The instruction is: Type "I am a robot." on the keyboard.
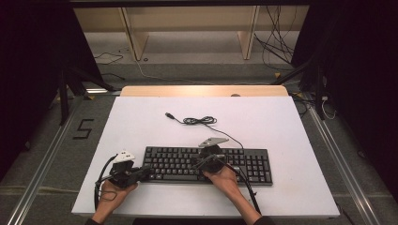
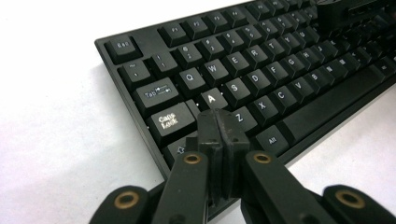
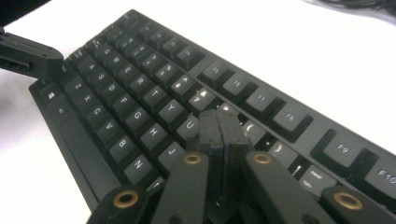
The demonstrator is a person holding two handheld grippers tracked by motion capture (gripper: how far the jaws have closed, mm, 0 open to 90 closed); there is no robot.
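I am holding my left gripper [image 2: 219,122] clenched over the keyboard [image 1: 206,164] near its A key. My right gripper [image 3: 223,122] is hovering clenched over its middle keys. The keyboard is lying lengthwise across the surface [image 1: 141,122].

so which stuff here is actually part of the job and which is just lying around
In the job:
- keyboard
- left gripper, jaws shut, tips over the keys near A
- right gripper, jaws shut, tips over the keys near U and J

Lying about:
- keyboard's loose cable, coiled behind it
- white table
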